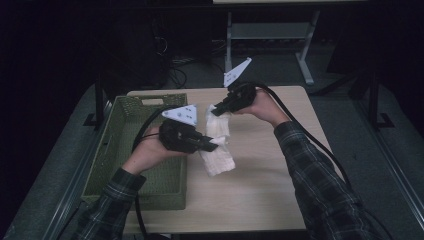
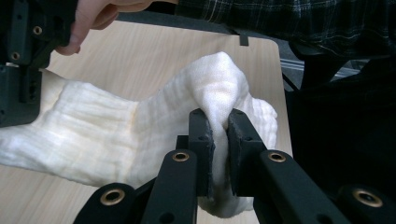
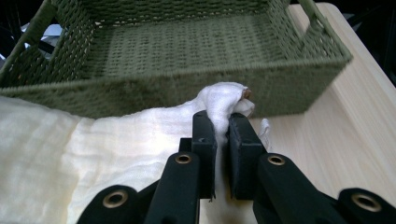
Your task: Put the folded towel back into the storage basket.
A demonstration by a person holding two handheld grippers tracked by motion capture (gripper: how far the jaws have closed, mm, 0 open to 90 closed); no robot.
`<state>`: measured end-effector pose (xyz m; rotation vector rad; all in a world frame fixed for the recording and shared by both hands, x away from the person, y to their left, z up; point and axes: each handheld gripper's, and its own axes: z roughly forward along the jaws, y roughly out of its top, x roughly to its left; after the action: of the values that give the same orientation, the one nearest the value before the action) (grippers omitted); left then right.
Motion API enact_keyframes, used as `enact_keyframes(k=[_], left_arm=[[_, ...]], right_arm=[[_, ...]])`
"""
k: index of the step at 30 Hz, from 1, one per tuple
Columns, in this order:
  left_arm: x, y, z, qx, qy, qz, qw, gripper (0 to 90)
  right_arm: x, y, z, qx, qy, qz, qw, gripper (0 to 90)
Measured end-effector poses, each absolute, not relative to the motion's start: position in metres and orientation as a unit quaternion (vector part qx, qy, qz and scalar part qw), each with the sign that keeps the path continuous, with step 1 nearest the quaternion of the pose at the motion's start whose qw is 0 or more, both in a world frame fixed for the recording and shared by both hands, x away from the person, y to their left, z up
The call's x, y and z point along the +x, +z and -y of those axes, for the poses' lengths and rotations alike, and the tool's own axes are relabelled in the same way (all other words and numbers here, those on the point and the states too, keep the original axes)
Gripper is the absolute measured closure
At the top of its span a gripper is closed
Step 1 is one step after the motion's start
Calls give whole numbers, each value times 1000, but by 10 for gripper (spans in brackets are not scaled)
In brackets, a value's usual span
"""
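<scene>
A cream-white cloth [image 1: 218, 145] hangs over the light wooden table [image 1: 260, 190], stretched between both grippers. My left gripper [image 1: 214, 145] is shut on one bunched corner of the cloth [image 2: 116, 126], which bulges up between its black pads [image 2: 204, 140]. My right gripper [image 1: 216, 111], farther back, is shut on another corner of the cloth [image 3: 116, 144], a fold squeezed between its pads [image 3: 205, 135]. The cloth's lower end sags toward the tabletop.
A green woven basket [image 1: 125, 145] stands on the table's left side, with nothing visible inside the basket [image 3: 187, 46]. A grey metal table frame [image 1: 270, 35] stands behind in the dark. Bare tabletop lies to the right and front.
</scene>
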<state>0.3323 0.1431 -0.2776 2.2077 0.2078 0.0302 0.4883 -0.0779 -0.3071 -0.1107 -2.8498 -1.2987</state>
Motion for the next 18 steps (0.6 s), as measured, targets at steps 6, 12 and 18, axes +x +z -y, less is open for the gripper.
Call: enact_keyframes(k=[6, 12, 18], left_arm=[[330, -276, -173, 889, 24, -96, 448, 811], [326, -279, -204, 886, 38, -120, 447, 811], [323, -281, -233, 883, 46, -145, 444, 811]], right_arm=[[493, -302, 48, -22, -416, 909, 2, 829], [497, -301, 20, -15, -421, 907, 8, 828], [500, -304, -8, -2, -421, 907, 9, 828]])
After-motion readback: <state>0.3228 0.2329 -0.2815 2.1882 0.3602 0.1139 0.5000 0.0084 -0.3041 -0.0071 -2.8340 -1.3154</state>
